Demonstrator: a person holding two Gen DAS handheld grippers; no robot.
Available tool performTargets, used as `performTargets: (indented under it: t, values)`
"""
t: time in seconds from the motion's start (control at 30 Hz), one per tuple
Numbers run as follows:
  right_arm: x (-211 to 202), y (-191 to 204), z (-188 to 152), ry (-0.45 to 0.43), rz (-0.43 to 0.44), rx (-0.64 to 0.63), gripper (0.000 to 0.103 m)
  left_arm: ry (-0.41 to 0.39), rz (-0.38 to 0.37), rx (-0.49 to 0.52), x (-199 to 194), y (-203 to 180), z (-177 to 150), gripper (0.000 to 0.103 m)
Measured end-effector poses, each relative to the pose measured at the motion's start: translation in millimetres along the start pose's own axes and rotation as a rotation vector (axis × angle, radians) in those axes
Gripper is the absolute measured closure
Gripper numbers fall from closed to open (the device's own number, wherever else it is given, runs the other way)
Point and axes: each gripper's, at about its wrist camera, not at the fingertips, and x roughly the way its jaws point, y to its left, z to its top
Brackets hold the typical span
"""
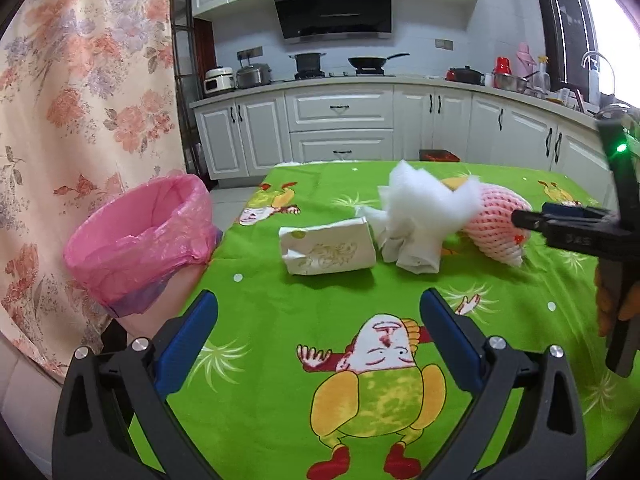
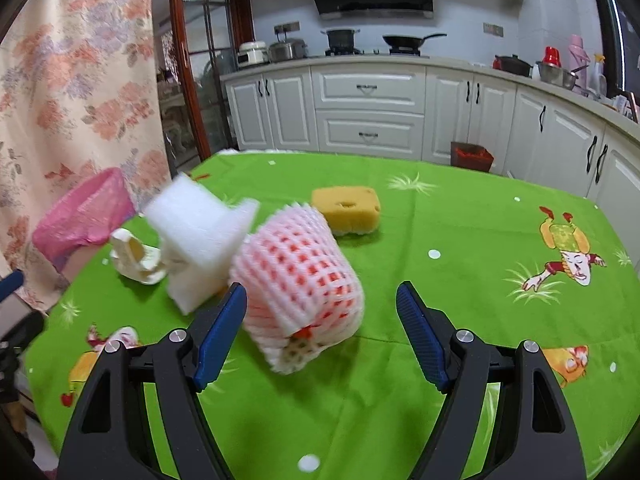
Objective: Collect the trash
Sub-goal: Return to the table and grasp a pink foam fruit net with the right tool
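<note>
A pink foam fruit net (image 2: 296,272) lies on its side on the green tablecloth (image 2: 440,320). My right gripper (image 2: 321,291) stands open around its near end; the left finger (image 2: 224,328) is right beside it and the right finger (image 2: 420,332) is apart from it. Left of the net sit a white foam block (image 2: 200,232) and a tissue pack (image 2: 136,256). My left gripper (image 1: 319,300) is open with nothing between its fingers, short of the tissue pack (image 1: 328,250), crumpled paper (image 1: 408,248) and foam block (image 1: 424,196). The right gripper (image 1: 532,220) reaches the net (image 1: 500,220).
A bin with a pink liner (image 1: 140,236) stands off the table's left edge, by a floral curtain (image 1: 80,100). A yellow sponge (image 2: 346,204) lies behind the net. A red bin (image 2: 472,156) sits on the floor by the white cabinets (image 2: 368,100).
</note>
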Motion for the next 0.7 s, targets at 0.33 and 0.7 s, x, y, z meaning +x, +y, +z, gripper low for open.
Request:
performTargets:
  t: [0.33, 0.7]
  values:
    - [20, 9, 10, 0.024, 0.032, -0.012, 0.03, -0.024, 0.027, 0.011, 3, -1, 2, 0.005]
    - [12, 8, 5, 0.038, 0.059, 0.011, 0.025, 0.006, -0.004, -0.016, 46, -14, 26, 0.005]
